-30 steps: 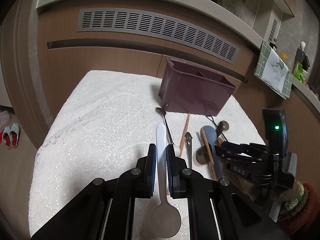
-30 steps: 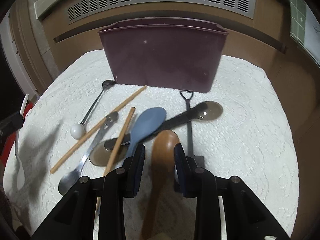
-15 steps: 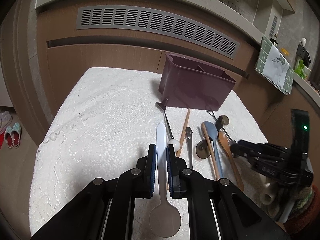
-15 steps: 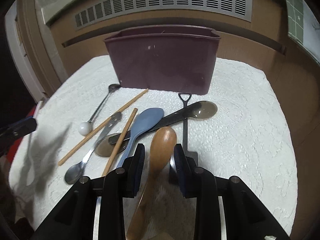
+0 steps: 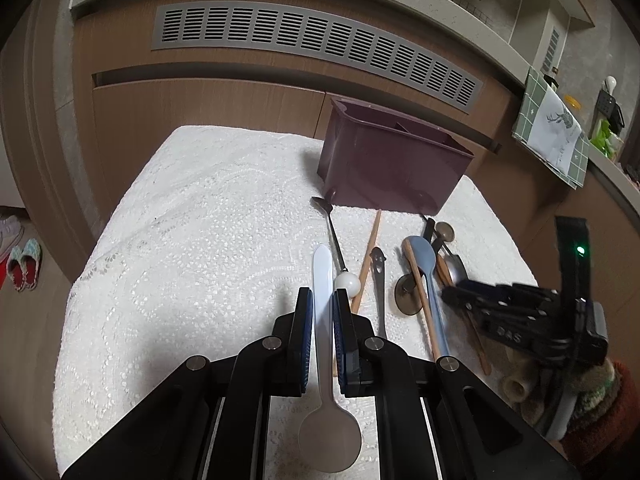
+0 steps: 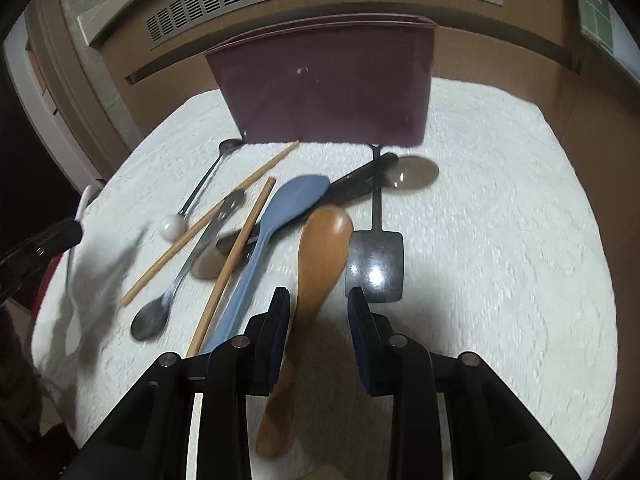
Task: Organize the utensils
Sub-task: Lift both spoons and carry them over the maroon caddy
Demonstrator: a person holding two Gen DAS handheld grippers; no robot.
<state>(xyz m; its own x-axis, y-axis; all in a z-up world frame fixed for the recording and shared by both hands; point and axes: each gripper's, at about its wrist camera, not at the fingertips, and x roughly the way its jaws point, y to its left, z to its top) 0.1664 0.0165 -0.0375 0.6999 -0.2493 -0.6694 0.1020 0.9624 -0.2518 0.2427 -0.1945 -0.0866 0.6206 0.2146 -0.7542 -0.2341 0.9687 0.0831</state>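
My left gripper [image 5: 322, 300] is shut on a white plastic spoon [image 5: 322, 280], handle pointing forward, bowl under the camera, held above the white cloth. My right gripper [image 6: 318, 300] is open, its fingers either side of a brown wooden spoon [image 6: 320, 248] that lies on the cloth. Beside it lie a blue spoon [image 6: 280, 216], two wooden chopsticks [image 6: 236, 252], a metal spoon [image 6: 188, 272], a ball-ended metal spoon [image 6: 200, 188], a black shovel-shaped spoon [image 6: 374, 256] and a dark ladle [image 6: 412, 170]. A maroon utensil bin [image 5: 388, 164] stands behind them.
The table has a white lace cloth [image 5: 192, 232]. A brown cabinet wall with a grey vent [image 5: 312, 48] rises behind the bin. The right gripper shows in the left wrist view [image 5: 520, 316] over the utensil pile. Slippers [image 5: 24, 268] lie on the floor at left.
The right gripper has dropped lower and closer over the wooden spoon, with its fingers wider apart. The left gripper still holds the white spoon, nearly unmoved.
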